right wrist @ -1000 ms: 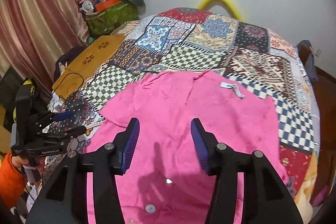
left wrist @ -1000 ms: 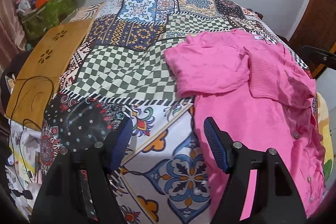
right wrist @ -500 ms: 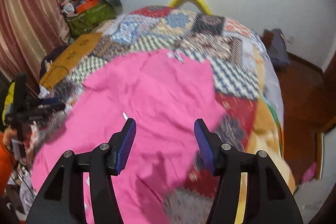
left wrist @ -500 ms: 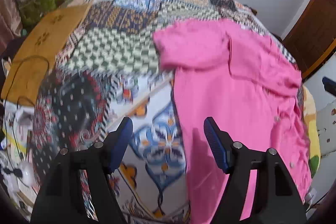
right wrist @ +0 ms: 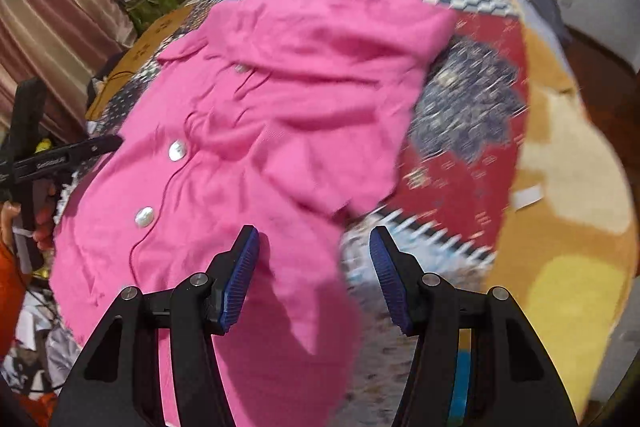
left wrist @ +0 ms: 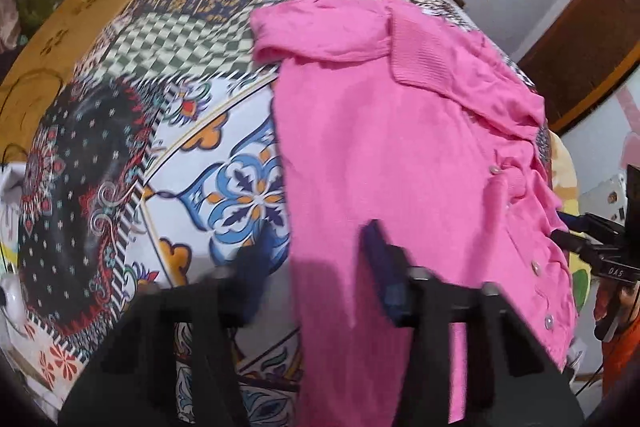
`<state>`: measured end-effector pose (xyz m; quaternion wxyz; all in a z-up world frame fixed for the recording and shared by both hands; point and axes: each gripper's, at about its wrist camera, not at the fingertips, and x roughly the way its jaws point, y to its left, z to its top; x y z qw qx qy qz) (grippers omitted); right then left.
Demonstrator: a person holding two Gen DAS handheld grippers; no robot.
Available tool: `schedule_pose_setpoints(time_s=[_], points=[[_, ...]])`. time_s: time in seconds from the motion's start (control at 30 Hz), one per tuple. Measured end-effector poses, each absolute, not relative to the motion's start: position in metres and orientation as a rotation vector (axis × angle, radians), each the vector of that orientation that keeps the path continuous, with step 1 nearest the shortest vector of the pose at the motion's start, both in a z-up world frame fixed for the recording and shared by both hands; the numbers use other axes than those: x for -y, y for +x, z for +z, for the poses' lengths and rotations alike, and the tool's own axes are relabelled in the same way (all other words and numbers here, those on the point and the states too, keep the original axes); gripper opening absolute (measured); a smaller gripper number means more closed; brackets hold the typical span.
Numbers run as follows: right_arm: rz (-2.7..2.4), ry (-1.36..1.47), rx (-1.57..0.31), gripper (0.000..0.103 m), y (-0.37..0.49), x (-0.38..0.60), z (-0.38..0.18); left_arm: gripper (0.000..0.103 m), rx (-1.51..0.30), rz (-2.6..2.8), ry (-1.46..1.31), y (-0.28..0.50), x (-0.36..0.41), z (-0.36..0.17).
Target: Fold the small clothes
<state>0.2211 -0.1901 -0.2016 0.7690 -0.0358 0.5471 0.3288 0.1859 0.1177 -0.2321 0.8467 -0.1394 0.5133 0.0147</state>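
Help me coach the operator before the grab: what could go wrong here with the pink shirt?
1. The pink shirt is rumpled, with one sleeve folded over its body, so a pinch may gather several layers at once.
2. The right gripper hangs open over the shirt's edge and the patchwork bedspread; closing low could catch the bedspread too.
3. The left gripper looks motion-blurred, so its aim may drift.

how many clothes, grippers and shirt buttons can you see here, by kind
pink shirt: 1
grippers, left and right: 2
buttons showing in the right wrist view: 3
total: 6
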Motion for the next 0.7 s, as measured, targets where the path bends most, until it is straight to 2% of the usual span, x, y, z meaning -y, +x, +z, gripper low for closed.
schedule_pose_setpoints(time_s=[0.03,0.1,0.17,0.23,0.57,0.7], points=[[0.728,-0.081,-1.189,0.054,0.218,0.187,-0.204,0.005,-1.080,0.017,-0.283,0.187,-0.116,-0.231],[0.745,-0.121,-1.156,0.044,0.213,0.179,-0.203,0.005,-1.074,0.015,-0.276,0.189,-0.115,-0.229],[0.773,-0.132,-1.146,0.019,0.211,0.173,-0.199,0.005,-1.058,0.034,-0.267,0.191,-0.118,-0.227],[0.785,-0.140,-1.132,0.010,0.212,0.169,-0.195,0.005,-1.032,0.049,-0.270,0.193,-0.122,-0.222],[0.762,-0.078,-0.973,0.008,0.239,0.169,-0.157,0.005,-0.885,0.077,-0.203,0.235,-0.132,-0.167],[0.707,-0.093,-0.968,0.012,0.259,0.158,-0.156,0.005,-0.908,0.073,-0.179,0.272,-0.132,-0.171]])
